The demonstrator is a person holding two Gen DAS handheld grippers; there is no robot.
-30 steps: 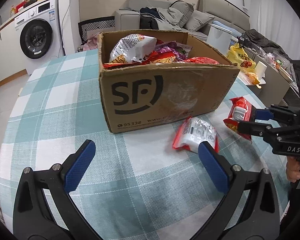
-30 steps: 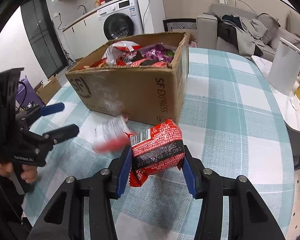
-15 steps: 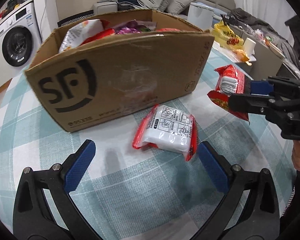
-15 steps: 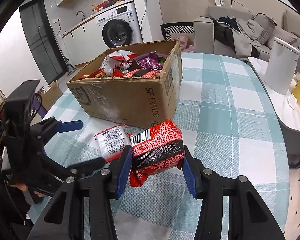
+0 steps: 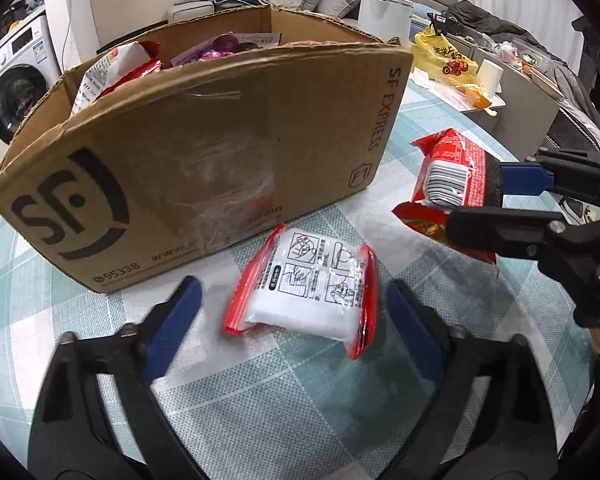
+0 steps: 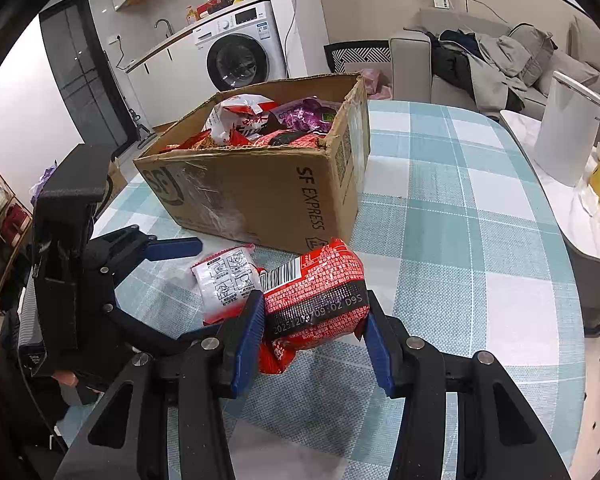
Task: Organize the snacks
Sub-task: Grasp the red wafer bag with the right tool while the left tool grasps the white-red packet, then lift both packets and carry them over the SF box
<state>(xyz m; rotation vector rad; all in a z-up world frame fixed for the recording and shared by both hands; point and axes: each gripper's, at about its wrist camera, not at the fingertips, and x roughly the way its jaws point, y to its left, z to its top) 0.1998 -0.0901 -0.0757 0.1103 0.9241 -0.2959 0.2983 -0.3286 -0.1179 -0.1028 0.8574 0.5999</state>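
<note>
On the counter [image 6: 460, 208]: a checked teal-and-white cloth covers it; everything in play sits toward its near edge.
Box [image 5: 204, 168]: the cardboard carton stands mid-counter, open at the top and already heaped with snack bags, so it reads as the collecting place.
Red pack [image 6: 316, 300]: held off the counter, just in front of the box's near corner, likely waiting its turn to go in.
Right claw [image 6: 312, 320]: pinching the red pack across its width, both blue pads pressed into the wrapper, which keeps the soft bag from slipping.
White pack [image 5: 304, 292]: a white packet with red side seams lies flat on the counter, just in front of the box's long wall, not yet lifted.
Left claw [image 5: 292, 312]: spread, one pad either side of the white pack with gaps showing; its jaws have just been closing in around the packet, so a pinch looks near.
Judgement: two loose snacks remain outside the box; the grasp needs the pads low enough to catch the flat packet's edges.
</note>
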